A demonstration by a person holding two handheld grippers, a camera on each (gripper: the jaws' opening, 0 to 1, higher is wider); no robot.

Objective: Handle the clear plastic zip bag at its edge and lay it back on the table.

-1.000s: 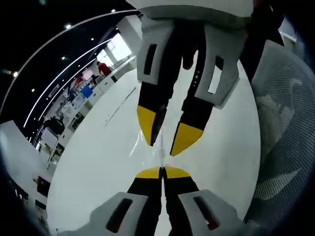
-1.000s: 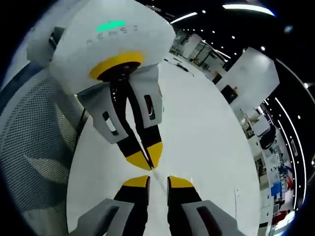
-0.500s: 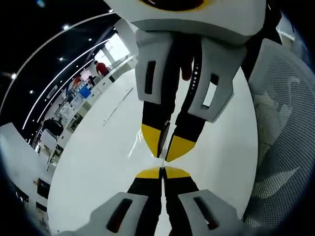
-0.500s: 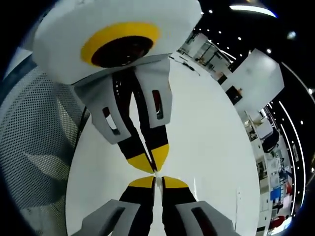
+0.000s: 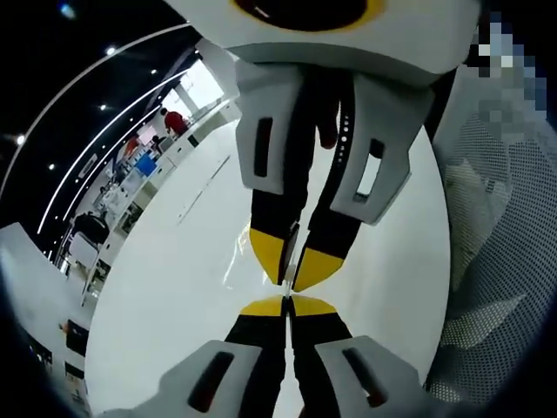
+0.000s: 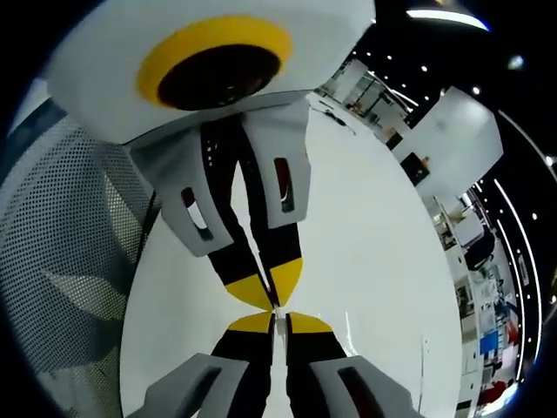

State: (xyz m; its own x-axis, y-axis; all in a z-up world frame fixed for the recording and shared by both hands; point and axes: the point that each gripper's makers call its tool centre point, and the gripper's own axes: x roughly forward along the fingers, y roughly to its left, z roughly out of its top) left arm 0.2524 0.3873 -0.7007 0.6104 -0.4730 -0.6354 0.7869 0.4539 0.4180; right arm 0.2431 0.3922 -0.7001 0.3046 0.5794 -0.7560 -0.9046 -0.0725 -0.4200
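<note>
Over the white table the two grippers meet tip to tip. In the left gripper view my left gripper rises from the bottom, its yellow tips pressed together on a thin clear edge. The right gripper comes down from the top, also shut on that edge. The clear zip bag shows only as faint glints and a thin line beside the tips. In the right gripper view my right gripper is shut at the bottom. The left gripper hangs from above, touching it, with a faint bag edge to the right.
A grey mesh chair stands beside the table, and it is at the left in the right gripper view. Far behind are office desks and a person in red. The white table spreads wide around the grippers.
The right gripper's jaws, apart a second ago, have shut on the bag edge. Both grippers have drawn closer until their tips meet. The left gripper stayed shut.
</note>
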